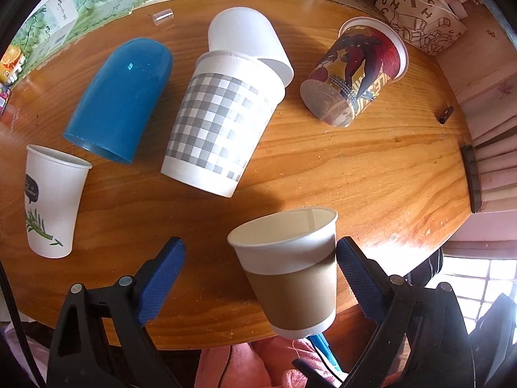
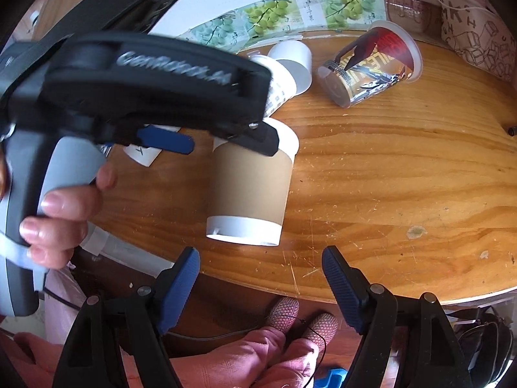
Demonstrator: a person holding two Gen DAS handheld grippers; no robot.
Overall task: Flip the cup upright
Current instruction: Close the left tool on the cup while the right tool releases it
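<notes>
A brown-banded paper cup (image 1: 290,268) stands upright near the wooden surface's (image 1: 371,168) edge, between the left gripper's (image 1: 260,278) released jaws. The right gripper (image 2: 260,286) hovers nearby, jaws released and empty. Pulling away carelessly could likely knock it off.

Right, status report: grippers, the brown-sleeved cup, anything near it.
Left gripper open around brown-sleeved cup, one pad at its side. Right gripper open, empty, short of it. Cup stands mouth up near table edge. Checkered cup lies behind.
</notes>
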